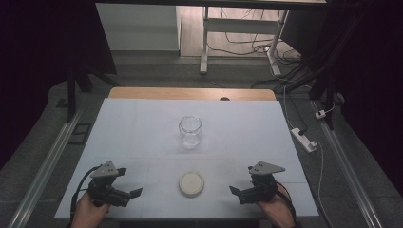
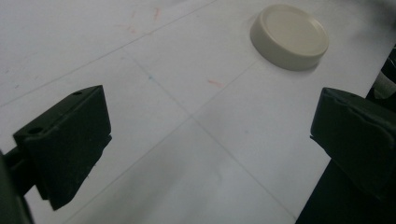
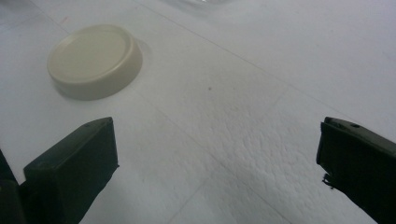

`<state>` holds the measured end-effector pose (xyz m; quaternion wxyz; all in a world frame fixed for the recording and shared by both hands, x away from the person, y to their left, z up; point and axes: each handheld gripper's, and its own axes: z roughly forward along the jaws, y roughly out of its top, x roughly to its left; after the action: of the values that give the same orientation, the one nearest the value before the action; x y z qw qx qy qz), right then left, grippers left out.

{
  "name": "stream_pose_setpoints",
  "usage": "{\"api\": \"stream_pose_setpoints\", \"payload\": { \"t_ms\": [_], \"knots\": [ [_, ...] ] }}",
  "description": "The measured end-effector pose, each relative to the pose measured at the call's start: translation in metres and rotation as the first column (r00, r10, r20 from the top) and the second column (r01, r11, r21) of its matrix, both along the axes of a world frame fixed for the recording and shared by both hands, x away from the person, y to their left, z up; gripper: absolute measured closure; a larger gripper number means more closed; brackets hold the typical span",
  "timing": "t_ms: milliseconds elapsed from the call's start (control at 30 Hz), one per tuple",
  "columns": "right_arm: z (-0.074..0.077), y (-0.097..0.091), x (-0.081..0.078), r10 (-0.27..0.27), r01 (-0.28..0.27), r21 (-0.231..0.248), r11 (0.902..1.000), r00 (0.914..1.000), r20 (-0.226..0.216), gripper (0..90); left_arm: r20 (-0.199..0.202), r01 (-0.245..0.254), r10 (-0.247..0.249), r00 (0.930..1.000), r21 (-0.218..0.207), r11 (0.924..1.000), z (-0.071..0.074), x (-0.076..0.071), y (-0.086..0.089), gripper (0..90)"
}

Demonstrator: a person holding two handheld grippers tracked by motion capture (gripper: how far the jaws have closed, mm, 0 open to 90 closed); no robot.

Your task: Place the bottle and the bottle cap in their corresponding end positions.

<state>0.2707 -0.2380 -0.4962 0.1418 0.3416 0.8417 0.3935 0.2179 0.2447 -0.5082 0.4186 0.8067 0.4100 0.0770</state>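
Observation:
A clear glass jar (image 1: 190, 131) stands upright and lidless at the middle of the white table (image 1: 142, 123). A round cream lid (image 1: 191, 184) lies flat nearer the front edge, between the two hands. My left gripper (image 1: 129, 182) rests at the front left, open, its jaws pointing right toward the lid (image 2: 289, 36), with nothing between them. My right gripper (image 1: 241, 179) rests at the front right, open and empty, facing left toward the lid (image 3: 95, 60). Each gripper sits a short way from the lid, apart from it.
A wooden strip (image 1: 190, 93) edges the table's far side. Beyond it stand a white desk frame (image 1: 205, 42) and loose cables on the floor. A white power strip (image 1: 304, 139) lies on the floor at the right. Metal rails (image 1: 43, 171) run along both sides.

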Motion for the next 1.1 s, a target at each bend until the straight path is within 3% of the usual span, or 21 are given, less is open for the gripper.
{"api": "stream_pose_setpoints", "payload": {
  "t_ms": [467, 833, 1100],
  "knots": [
    [-0.002, -0.036, -0.015, -0.098, 0.098, 0.028, 0.9948, 0.9949, -0.024, 0.0, -0.018, -0.100, 0.100, 0.9948, 0.009, 0.9949, -0.010, -0.021, 0.031, 0.0],
    [-0.002, -0.054, -0.025, -0.149, 0.150, 0.032, 0.9881, 0.9884, -0.027, 0.0, -0.040, -0.134, 0.134, 0.9901, 0.009, 0.9909, -0.015, -0.031, 0.042, 0.0],
    [-0.001, -0.058, -0.030, -0.167, 0.167, 0.012, 0.9858, 0.9853, -0.037, 0.0, -0.039, -0.155, 0.158, 0.9867, 0.065, 0.9857, -0.015, -0.037, 0.043, 0.0]
  ]
}}
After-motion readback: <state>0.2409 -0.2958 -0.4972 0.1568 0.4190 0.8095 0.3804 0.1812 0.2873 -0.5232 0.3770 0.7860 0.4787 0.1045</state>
